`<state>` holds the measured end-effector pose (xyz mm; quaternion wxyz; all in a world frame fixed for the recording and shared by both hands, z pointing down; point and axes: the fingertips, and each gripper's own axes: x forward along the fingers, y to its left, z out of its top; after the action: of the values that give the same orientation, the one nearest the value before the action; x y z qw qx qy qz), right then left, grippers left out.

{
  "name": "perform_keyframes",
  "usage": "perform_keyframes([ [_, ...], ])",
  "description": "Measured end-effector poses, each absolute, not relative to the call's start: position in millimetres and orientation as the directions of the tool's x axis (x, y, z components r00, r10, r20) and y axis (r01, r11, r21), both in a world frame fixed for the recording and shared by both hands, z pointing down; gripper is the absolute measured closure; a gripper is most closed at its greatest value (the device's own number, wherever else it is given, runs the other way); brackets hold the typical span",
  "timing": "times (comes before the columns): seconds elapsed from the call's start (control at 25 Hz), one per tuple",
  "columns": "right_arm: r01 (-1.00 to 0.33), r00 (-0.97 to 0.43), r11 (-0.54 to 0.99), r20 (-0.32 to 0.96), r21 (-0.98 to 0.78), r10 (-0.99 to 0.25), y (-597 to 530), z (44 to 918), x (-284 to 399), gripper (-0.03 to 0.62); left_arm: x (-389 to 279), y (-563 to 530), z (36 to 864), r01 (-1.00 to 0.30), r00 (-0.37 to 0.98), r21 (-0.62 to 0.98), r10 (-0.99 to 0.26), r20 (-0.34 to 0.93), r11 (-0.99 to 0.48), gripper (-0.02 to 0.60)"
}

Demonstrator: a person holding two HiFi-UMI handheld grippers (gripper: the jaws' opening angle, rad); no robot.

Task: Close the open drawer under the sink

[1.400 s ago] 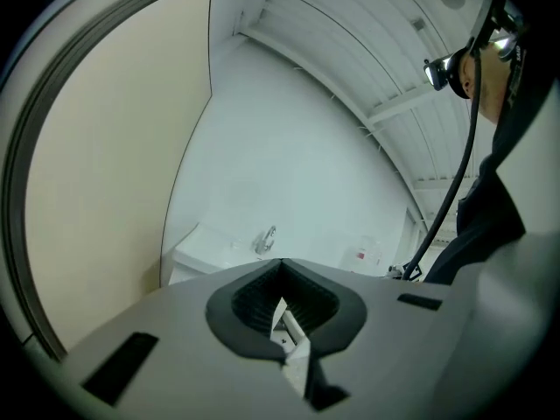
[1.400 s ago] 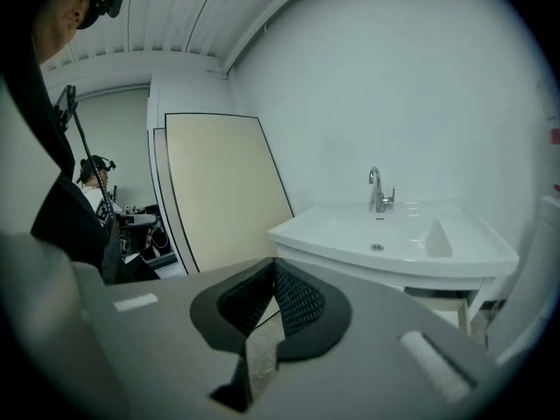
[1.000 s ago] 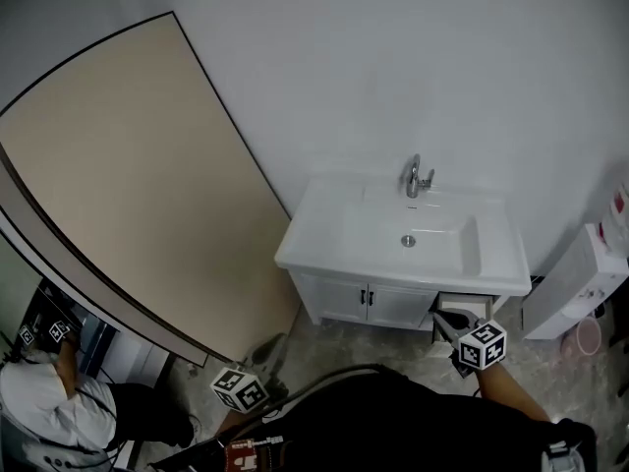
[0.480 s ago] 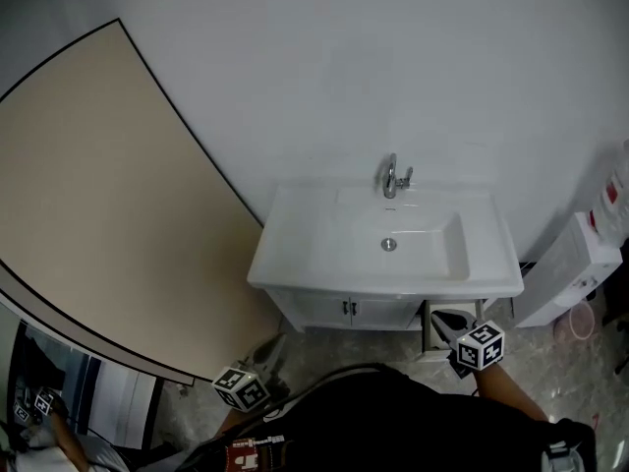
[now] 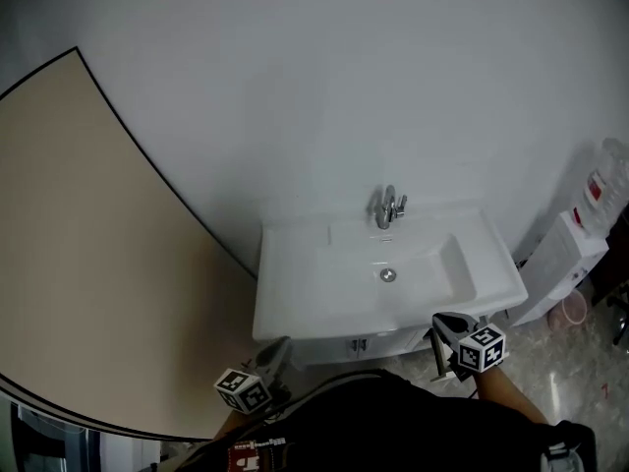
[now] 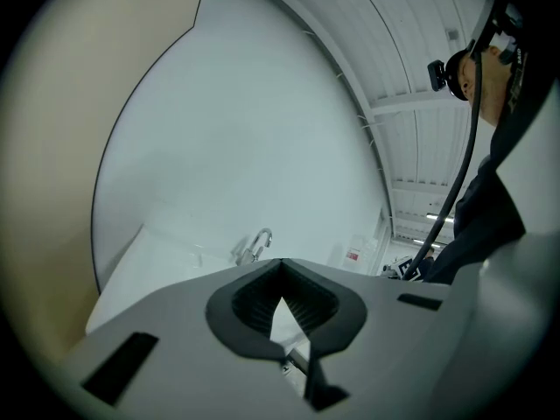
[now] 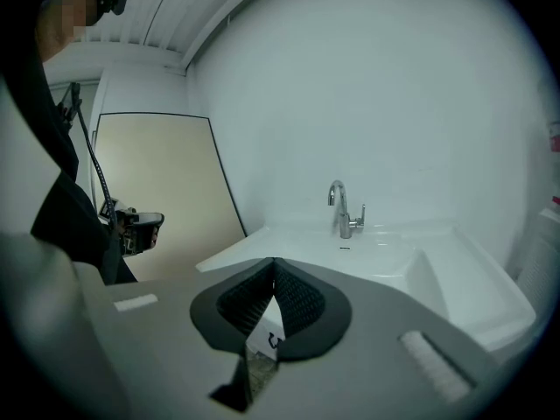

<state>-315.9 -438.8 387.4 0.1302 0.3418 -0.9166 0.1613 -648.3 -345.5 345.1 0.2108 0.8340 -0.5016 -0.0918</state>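
- The drawer (image 5: 442, 364) sticks out under the right end of the sink (image 5: 295, 308), mostly hidden behind the right gripper (image 7: 274, 262).
- It probably slides easily; I'd push flat on its front.
- The right gripper and the left gripper (image 6: 280, 265) both have their jaws together, holding nothing.
- A beige board (image 5: 88, 264) leans left of the sink, well clear of the drawer.

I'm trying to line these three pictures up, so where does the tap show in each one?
Head view: the tap stands right of centre, at the back edge of the sink.
Left gripper view: the tap is small, just left of centre, below the middle.
Right gripper view: the tap is right of centre, about mid-height.
Shared landmark: the beige panel, left of the sink in all three.
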Motion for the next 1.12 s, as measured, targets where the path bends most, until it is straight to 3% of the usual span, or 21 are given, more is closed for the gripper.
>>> perform_keyframes([
  [0.4, -0.712, -0.687, 0.678, 0.381, -0.185, -0.618, -472, 383, -388, 0.592, -729, -402, 357, -0.759, 0.531, 0.479, -0.845, 0.061, -0.442, 0.583],
  [0.64, -0.697, -0.698, 0.692, 0.395, -0.185, -0.598, -511, 387, -398, 0.592, -740, -432, 368, -0.757, 0.510, 0.507, -0.858, 0.064, -0.412, 0.583],
  [1.12, -0.497, -0.835, 0.855, 0.350, -0.150, -0.424, -657, 374, -406, 0.592, -710, -509, 351, -0.849, 0.307, 0.470, -0.950, 0.066, -0.242, 0.583],
])
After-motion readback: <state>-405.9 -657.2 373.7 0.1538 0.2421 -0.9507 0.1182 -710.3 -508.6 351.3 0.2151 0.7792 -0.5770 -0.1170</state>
